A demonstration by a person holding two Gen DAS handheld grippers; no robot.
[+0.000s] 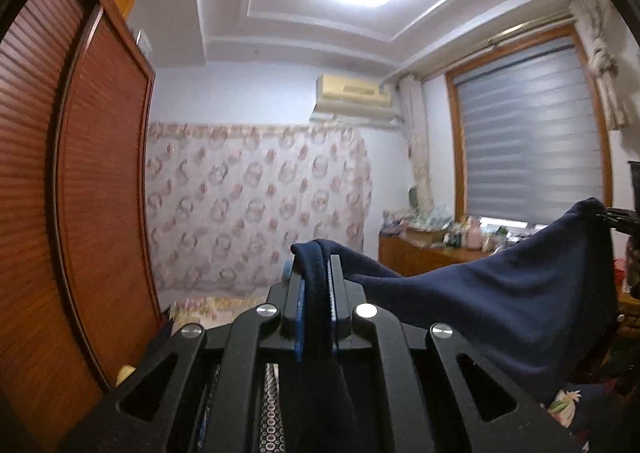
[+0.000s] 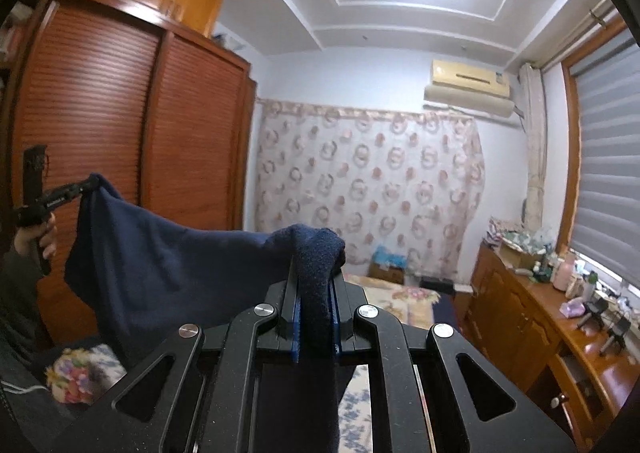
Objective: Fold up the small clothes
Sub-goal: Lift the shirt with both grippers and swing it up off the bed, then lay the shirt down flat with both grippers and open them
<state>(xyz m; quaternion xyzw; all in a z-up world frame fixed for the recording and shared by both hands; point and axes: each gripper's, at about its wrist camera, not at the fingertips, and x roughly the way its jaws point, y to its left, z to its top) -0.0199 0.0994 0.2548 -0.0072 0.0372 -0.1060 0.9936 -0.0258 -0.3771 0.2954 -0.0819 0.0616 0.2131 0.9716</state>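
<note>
A dark navy fleece garment (image 1: 500, 293) hangs in the air, stretched between both grippers. My left gripper (image 1: 316, 265) is shut on one corner of it; the cloth bunches over the fingertips and trails down between the jaws. My right gripper (image 2: 316, 261) is shut on the other corner of the garment (image 2: 168, 265). In the left wrist view the right gripper (image 1: 616, 215) shows at the far right holding the raised corner. In the right wrist view the left gripper (image 2: 68, 193) shows at the far left, held by a hand.
A wooden wardrobe (image 2: 120, 113) with slatted doors stands on the left. A bed with a floral cover (image 2: 400, 297) lies below. A wooden dresser (image 2: 540, 313) with small items runs under the window (image 1: 532, 141). A floral curtain (image 1: 256, 205) covers the far wall.
</note>
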